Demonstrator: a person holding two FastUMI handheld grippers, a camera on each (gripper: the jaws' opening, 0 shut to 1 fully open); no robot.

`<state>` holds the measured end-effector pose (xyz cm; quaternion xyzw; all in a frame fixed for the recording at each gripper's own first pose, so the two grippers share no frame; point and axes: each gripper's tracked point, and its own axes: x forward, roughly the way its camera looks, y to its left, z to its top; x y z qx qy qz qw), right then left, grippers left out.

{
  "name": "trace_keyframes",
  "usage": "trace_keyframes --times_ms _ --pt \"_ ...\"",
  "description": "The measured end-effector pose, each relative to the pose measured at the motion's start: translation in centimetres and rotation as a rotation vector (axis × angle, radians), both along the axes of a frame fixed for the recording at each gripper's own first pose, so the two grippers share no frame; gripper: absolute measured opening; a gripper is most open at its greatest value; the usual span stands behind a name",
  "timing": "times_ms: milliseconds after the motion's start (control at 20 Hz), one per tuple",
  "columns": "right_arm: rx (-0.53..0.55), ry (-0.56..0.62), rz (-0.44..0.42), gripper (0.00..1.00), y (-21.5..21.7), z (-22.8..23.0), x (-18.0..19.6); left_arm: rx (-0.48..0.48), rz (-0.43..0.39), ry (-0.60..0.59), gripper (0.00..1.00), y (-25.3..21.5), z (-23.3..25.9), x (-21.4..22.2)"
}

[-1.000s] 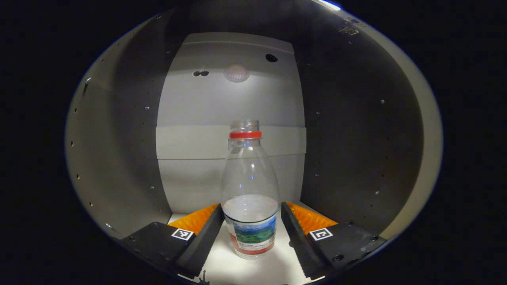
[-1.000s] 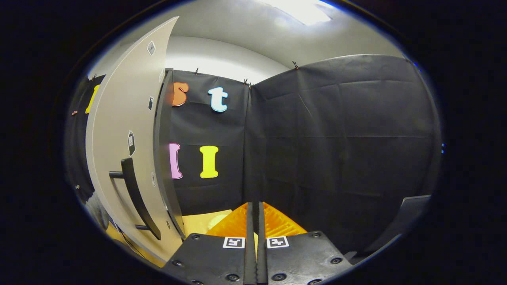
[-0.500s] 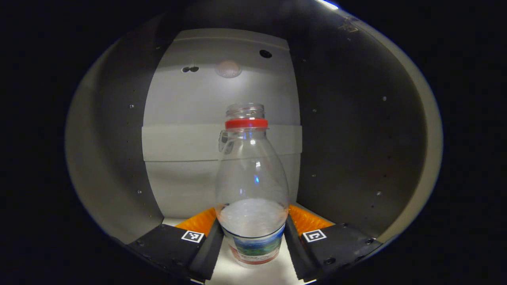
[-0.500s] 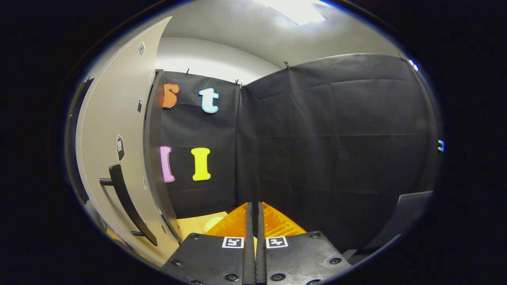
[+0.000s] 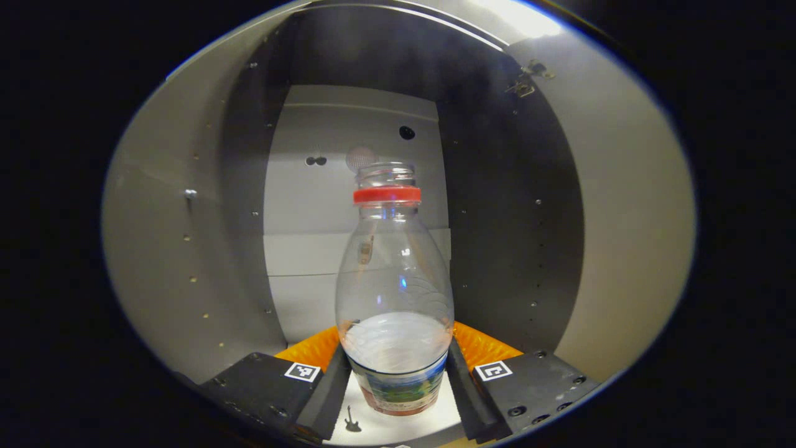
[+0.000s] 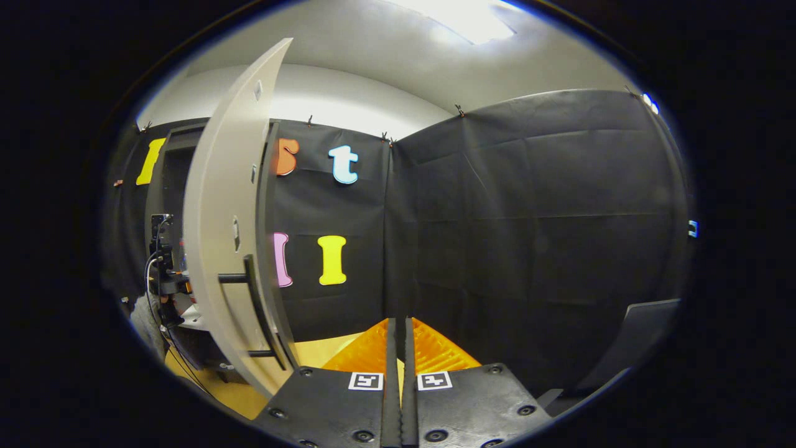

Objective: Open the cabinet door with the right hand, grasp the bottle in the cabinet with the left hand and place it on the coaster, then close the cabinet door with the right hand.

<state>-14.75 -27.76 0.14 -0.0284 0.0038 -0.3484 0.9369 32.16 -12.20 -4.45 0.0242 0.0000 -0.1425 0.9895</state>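
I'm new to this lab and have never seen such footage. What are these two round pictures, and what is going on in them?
A person holds a two-finger tool in each hand; a camera rides on each. The left gripper view looks into the open cabinet: the left tool has both fingers against a clear bottle with a red neck ring, standing upright. The right gripper view faces the booth: the right tool is shut on nothing, and the cabinet door with its dark handle stands open to its left.

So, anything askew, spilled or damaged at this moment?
Nothing stands out. The bottle is upright and uncapped between the left gripper's fingers inside the cabinet, with no spill visible. The cabinet door stands open; the right gripper is shut and empty.
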Motion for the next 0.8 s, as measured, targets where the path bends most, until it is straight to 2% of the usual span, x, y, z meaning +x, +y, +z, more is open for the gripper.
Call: trace_keyframes --times_ms 300,350,400,500,650,700,750,800 --pt "0.011 -0.001 0.080 0.06 5.3 0.1 -1.1 0.035 -0.043 -0.014 0.75 3.2 0.9 -7.6" --pt "0.005 -0.003 0.102 0.03 6.6 0.2 -1.1 0.032 -0.056 -0.010 0.75 3.7 0.8 -8.9" --pt "-0.011 0.000 0.121 0.06 7.5 0.2 -0.8 0.027 -0.064 -0.007 0.75 4.2 0.8 -10.1" --pt "-0.043 0.016 0.166 0.04 9.9 0.0 -0.2 0.032 -0.069 0.000 0.75 5.8 0.5 -11.9" --pt "-0.041 0.005 0.293 0.35 14.5 -0.4 1.3 0.032 -0.073 0.006 0.75 7.9 -0.1 -14.4" --pt "-0.035 0.001 0.331 0.36 16.1 -0.5 1.7 0.022 -0.073 0.005 0.75 8.5 -0.3 -15.0" --pt "-0.032 0.004 0.358 0.47 17.2 -0.9 2.2 0.013 -0.062 0.002 0.75 9.5 -0.7 -15.6" --pt "-0.036 0.012 0.379 0.64 17.9 -1.4 2.6 0.011 -0.048 -0.003 0.75 10.5 -1.2 -16.2"
